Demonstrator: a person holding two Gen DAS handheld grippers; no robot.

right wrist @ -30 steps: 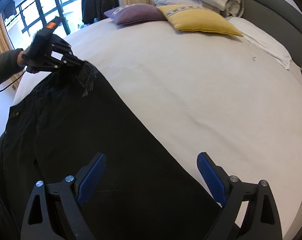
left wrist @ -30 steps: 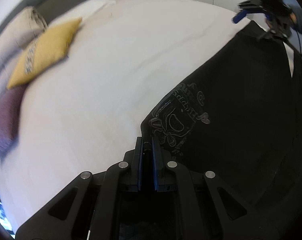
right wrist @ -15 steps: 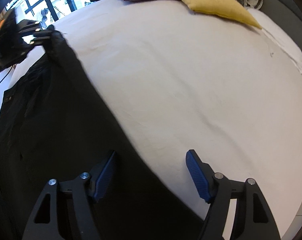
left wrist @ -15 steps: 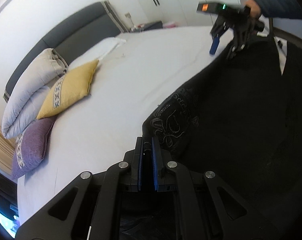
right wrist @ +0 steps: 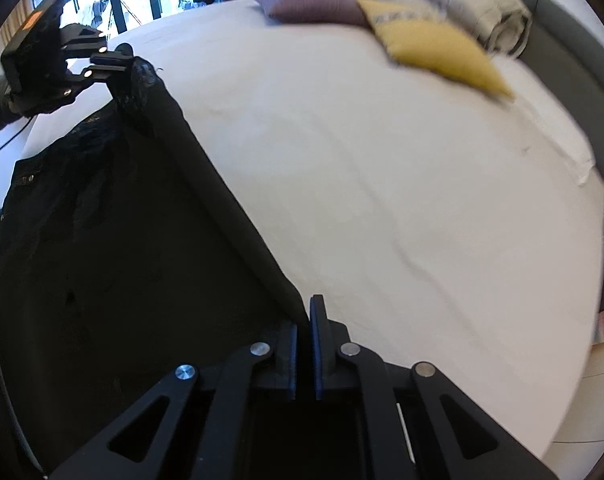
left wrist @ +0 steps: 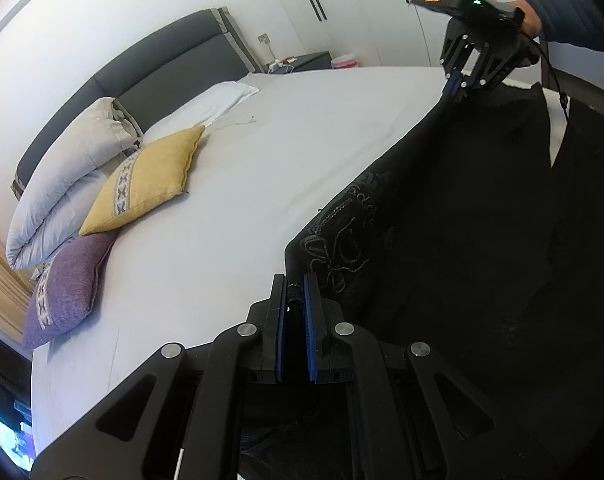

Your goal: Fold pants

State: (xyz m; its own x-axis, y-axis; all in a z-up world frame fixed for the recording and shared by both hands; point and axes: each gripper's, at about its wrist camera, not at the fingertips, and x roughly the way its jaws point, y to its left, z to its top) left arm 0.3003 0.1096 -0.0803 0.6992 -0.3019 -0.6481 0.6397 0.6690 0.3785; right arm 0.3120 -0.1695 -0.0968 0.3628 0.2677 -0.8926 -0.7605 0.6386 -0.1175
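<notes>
Black pants [left wrist: 482, 240] are held stretched above a white bed [left wrist: 262, 184], along its near side, gripped at two points on one edge.

Left gripper [left wrist: 294, 300]: blue pads drawn narrow, with a fold of the dark cloth pinched between them. An embroidered patch [left wrist: 342, 248] is seen just beyond the fingertips.

Right gripper [right wrist: 304, 328]: pads also drawn close together, with the cloth edge caught at the tips. In the left wrist view the same tool is seen at the far end of the garment, clamped on the fabric; a green light is lit on its body.

The taut edge of the pants is seen running diagonally from one gripper to the other; the rest of the cloth hangs down in shadow.

Toward the headboard [left wrist: 174, 56], a yellow cushion [left wrist: 146, 184], a purple cushion [left wrist: 66, 288] and a folded grey duvet [left wrist: 62, 176] are noted, well apart from the pants. The right wrist view is slightly motion-blurred.
</notes>
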